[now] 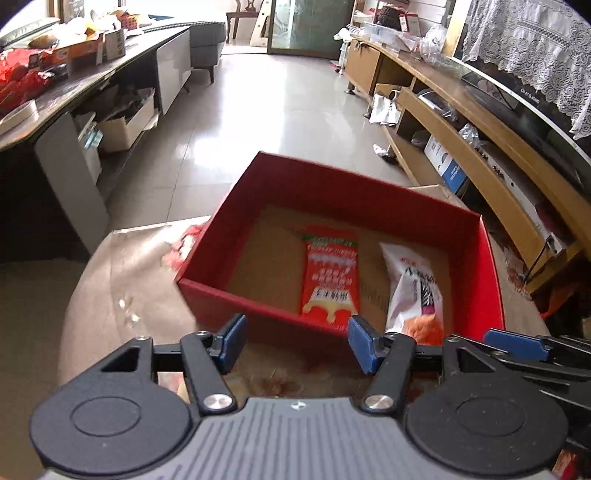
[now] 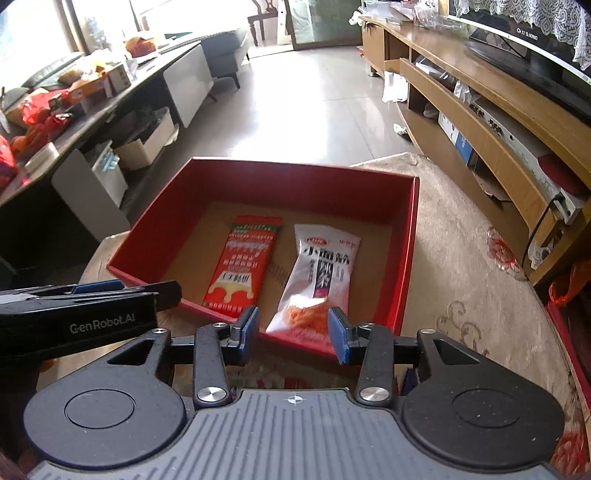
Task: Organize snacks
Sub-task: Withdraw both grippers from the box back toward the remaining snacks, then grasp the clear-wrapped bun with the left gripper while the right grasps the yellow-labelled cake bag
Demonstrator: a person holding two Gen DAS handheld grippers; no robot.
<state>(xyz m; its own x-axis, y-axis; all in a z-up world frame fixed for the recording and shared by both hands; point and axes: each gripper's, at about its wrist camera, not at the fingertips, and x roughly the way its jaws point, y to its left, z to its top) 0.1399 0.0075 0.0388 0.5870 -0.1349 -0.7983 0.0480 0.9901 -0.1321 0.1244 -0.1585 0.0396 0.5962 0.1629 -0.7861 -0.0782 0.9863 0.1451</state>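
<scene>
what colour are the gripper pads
Blue pads on black fingers, on both grippers; clearest in the right wrist view.

Pale glossy floor tiles point(image 2: 314, 110) reflect daylight from a window point(image 2: 33, 33) on the left. A dark cluttered desk point(image 2: 122, 92) runs along the left, a grey sofa point(image 2: 225, 48) beyond it. A wooden TV cabinet point(image 2: 480, 107) lines the right wall.

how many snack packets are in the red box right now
2: a red packet lying flat left of centre, and a white packet beside it on the right, its near end against the red box front wall. None seem hidden.
</scene>
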